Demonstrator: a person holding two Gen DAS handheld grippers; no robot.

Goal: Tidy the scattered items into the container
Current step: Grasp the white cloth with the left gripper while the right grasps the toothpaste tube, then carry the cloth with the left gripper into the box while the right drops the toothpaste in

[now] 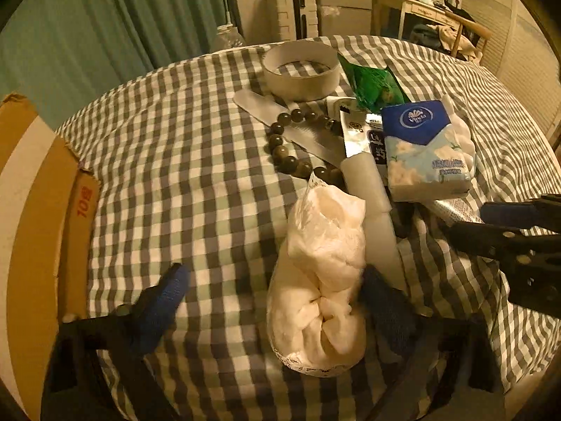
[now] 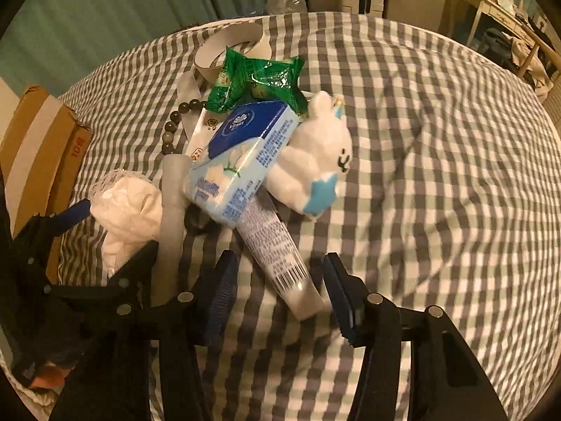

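Note:
A heap of items lies on the checked cloth. In the left wrist view my left gripper (image 1: 273, 291) is open around a white plastic bag of soft white stuff (image 1: 322, 273); its right finger touches the bag. Beyond lie a bead bracelet (image 1: 291, 147), a blue tissue pack (image 1: 424, 147), a green snack packet (image 1: 375, 84) and a white ring (image 1: 301, 70). In the right wrist view my right gripper (image 2: 277, 287) is open around the end of a white tube (image 2: 277, 256). A white plush rabbit (image 2: 315, 161) leans on the tissue pack (image 2: 242, 154). The cardboard box (image 1: 31, 210) stands at the left.
A grey foam bar (image 2: 171, 210) lies between the bag (image 2: 126, 210) and the tube. The cardboard box (image 2: 38, 154) sits at the bed's left edge. Bare checked cloth (image 2: 438, 175) spreads to the right. A suitcase (image 1: 294, 10) and a desk (image 1: 420, 10) stand beyond the bed.

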